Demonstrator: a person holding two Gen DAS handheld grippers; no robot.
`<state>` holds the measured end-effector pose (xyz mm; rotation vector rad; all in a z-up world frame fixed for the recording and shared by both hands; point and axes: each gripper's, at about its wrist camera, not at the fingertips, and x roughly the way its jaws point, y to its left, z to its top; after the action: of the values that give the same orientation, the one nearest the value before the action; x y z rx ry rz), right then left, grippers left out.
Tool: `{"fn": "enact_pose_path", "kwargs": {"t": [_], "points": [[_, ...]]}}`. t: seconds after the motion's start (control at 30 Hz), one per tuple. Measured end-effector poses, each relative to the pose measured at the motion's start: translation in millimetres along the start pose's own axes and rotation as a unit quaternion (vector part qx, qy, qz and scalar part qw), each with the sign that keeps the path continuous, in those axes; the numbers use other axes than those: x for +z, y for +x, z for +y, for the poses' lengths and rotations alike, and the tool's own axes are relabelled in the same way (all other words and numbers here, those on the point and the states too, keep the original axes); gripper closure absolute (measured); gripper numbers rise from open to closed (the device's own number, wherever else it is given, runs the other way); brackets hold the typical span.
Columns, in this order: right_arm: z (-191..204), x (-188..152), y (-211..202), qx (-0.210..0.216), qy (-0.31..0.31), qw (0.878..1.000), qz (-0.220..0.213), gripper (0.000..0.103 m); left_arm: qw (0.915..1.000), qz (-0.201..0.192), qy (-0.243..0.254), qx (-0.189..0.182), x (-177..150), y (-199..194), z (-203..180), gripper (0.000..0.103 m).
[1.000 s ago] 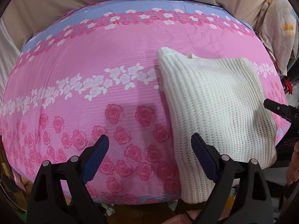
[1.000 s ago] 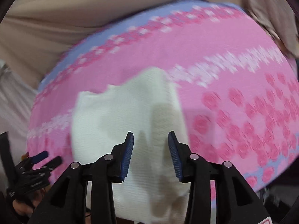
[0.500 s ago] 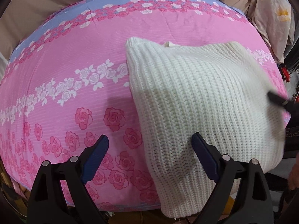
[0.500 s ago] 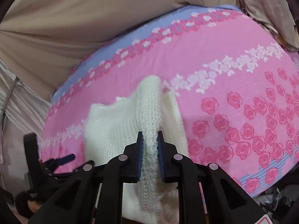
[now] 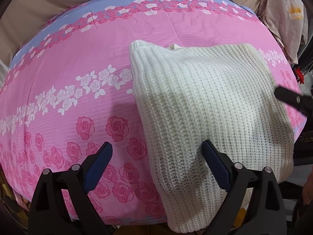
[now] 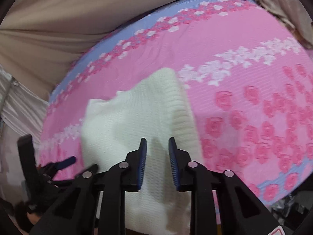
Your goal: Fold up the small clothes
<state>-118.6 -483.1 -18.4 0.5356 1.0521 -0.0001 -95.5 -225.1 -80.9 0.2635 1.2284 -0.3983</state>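
Observation:
A folded cream knit sweater (image 5: 207, 105) lies on the pink floral bedspread (image 5: 78, 62), reaching over the near edge. My left gripper (image 5: 156, 162) is wide open above the sweater's left edge, its right finger (image 5: 215, 166) over the knit, holding nothing. In the right wrist view the sweater (image 6: 137, 113) lies flat under my right gripper (image 6: 156, 162), whose jaws stand a little apart and empty above it. The right gripper's tip shows in the left wrist view at the right edge (image 5: 291, 98); the left gripper shows in the right wrist view at lower left (image 6: 58, 164).
Beige fabric (image 6: 58, 19) backs the bed on the far side. A patterned pillow or cloth (image 5: 283, 9) sits at the far right corner. The bedspread's blue border (image 6: 283, 180) marks the near edge.
My right gripper was shut on a raised fold of the sweater half a second ago; it has opened and let go, and the sweater lies flat. The left gripper stayed open and moved closer.

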Motion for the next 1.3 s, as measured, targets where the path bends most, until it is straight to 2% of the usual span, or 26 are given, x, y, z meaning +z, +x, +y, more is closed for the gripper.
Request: {"fn": "enact_pose_path", "kwargs": {"t": [0.1, 0.17, 0.2, 0.23, 0.3, 0.37, 0.43, 0.5, 0.6, 0.67, 0.73, 0.77, 0.8, 0.83, 0.87, 0.93, 0.97, 1.03, 1.07, 1.1, 1.13, 1.2, 1.3], "points": [[18, 31, 15, -0.026, -0.047, 0.999, -0.006, 0.082, 1.0000, 0.001, 0.000, 0.002, 0, 2, 0, 0.012], [9, 54, 44, -0.047, -0.041, 0.998, 0.020, 0.082, 1.0000, 0.000, 0.000, 0.004, 0, 3, 0, 0.011], [0, 62, 60, -0.069, -0.037, 0.996, 0.030, 0.089, 1.0000, -0.001, 0.001, 0.004, 0, 4, -1, 0.011], [-11, 67, 80, -0.087, -0.034, 0.995, 0.045, 0.090, 1.0000, -0.002, 0.001, 0.003, 0, 5, -1, 0.011], [-27, 73, 87, -0.050, -0.003, 0.998, 0.038, 0.091, 1.0000, -0.004, -0.001, 0.003, 1, 6, -2, 0.011], [-31, 75, 70, -0.032, 0.032, 0.998, 0.035, 0.091, 1.0000, -0.003, 0.000, 0.003, 1, 5, -2, 0.011], [-28, 65, 41, -0.018, 0.036, 0.999, 0.006, 0.086, 1.0000, -0.005, -0.003, -0.003, 0, 1, 0, 0.012], [-26, 42, 11, -0.021, 0.032, 0.999, -0.011, 0.069, 0.9998, -0.005, -0.006, -0.016, -4, -6, 4, 0.012], [-43, -9, -14, -0.027, 0.046, 0.999, 0.007, 0.048, 0.9980, 0.017, -0.014, -0.060, -15, -9, 11, 0.012], [-58, -45, -17, -0.017, 0.068, 0.997, 0.038, 0.048, 0.9959, 0.045, -0.015, -0.077, -25, -2, 12, 0.012], [-62, -70, -12, -0.005, 0.080, 0.995, 0.057, 0.048, 0.9944, 0.071, -0.012, -0.078, -32, 9, 8, 0.012], [-62, -79, -7, -0.006, 0.076, 0.995, 0.061, 0.055, 0.9931, 0.086, -0.016, -0.078, -34, 16, 7, 0.012], [-62, -84, -3, -0.020, 0.071, 0.995, 0.060, 0.080, 0.9923, 0.093, -0.020, -0.079, -34, 19, 7, 0.013], [-62, -85, -4, -0.025, 0.074, 0.995, 0.056, 0.090, 0.9921, 0.097, -0.023, -0.077, -33, 21, 7, 0.013], [-62, -85, -13, -0.012, 0.088, 0.995, 0.037, 0.091, 0.9930, 0.093, -0.020, -0.071, -31, 18, 5, 0.013], [-57, -81, -36, 0.009, 0.090, 0.996, -0.004, 0.092, 0.9946, 0.083, -0.006, -0.062, -30, 15, 1, 0.013], [-55, -80, -42, 0.001, 0.079, 0.997, -0.011, 0.092, 0.9947, 0.084, -0.003, -0.060, -31, 15, 0, 0.013], [-61, -86, -29, -0.014, 0.070, 0.997, 0.015, 0.092, 0.9937, 0.094, -0.006, -0.060, -31, 22, -1, 0.013], [-69, -94, -8, -0.034, 0.067, 0.996, 0.049, 0.091, 0.9929, 0.100, -0.009, -0.063, -32, 26, 0, 0.013], [-77, -102, 7, -0.036, 0.072, 0.994, 0.074, 0.081, 0.9921, 0.106, -0.013, -0.066, -32, 28, 1, 0.013], [-82, -105, 7, -0.029, 0.091, 0.993, 0.069, 0.075, 0.9921, 0.105, -0.015, -0.066, -31, 27, 3, 0.013], [-83, -98, -6, -0.034, 0.114, 0.991, 0.056, 0.065, 0.9953, 0.071, -0.010, -0.065, -26, 10, 4, 0.014], [-59, -73, -45, -0.060, 0.068, 0.996, -0.010, 0.063, 0.9957, 0.014, -0.031, -0.086, -9, -19, 10, 0.013]]}}
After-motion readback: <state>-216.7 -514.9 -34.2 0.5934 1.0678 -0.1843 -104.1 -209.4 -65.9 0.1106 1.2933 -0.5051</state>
